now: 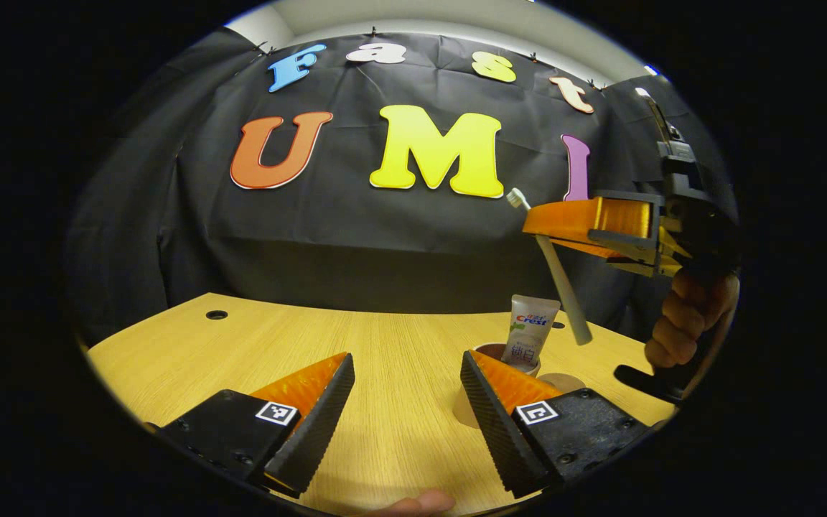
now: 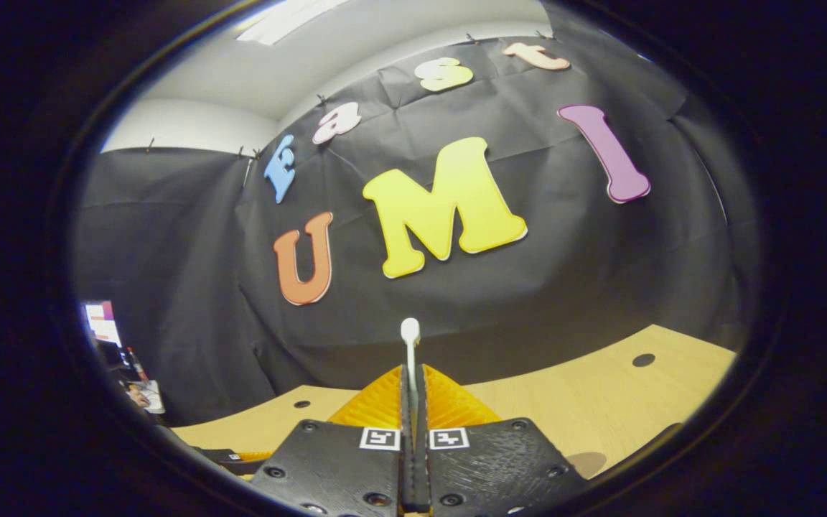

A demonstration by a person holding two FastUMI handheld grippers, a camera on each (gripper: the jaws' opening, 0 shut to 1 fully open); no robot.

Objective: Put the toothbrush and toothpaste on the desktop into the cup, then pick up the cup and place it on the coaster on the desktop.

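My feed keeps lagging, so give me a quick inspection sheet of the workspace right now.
Surface: wooden desk with round holes.
Job's things: toothpaste standing in the cup; toothbrush held tilted in the air above the cup; a coaster-like disc beside the cup.
Clutter: nothing seen on the desk.
Grippers: right gripper shut on the toothbrush; left gripper open, holding nothing.
Cables: nothing seen.
Surroundings: black cloth wall; a screen at far left.

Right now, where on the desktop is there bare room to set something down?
The desktop lies bare from the grommet hole across to the cup. It is crowded at the cup, where the toothpaste stands and the right gripper holds the toothbrush above it.
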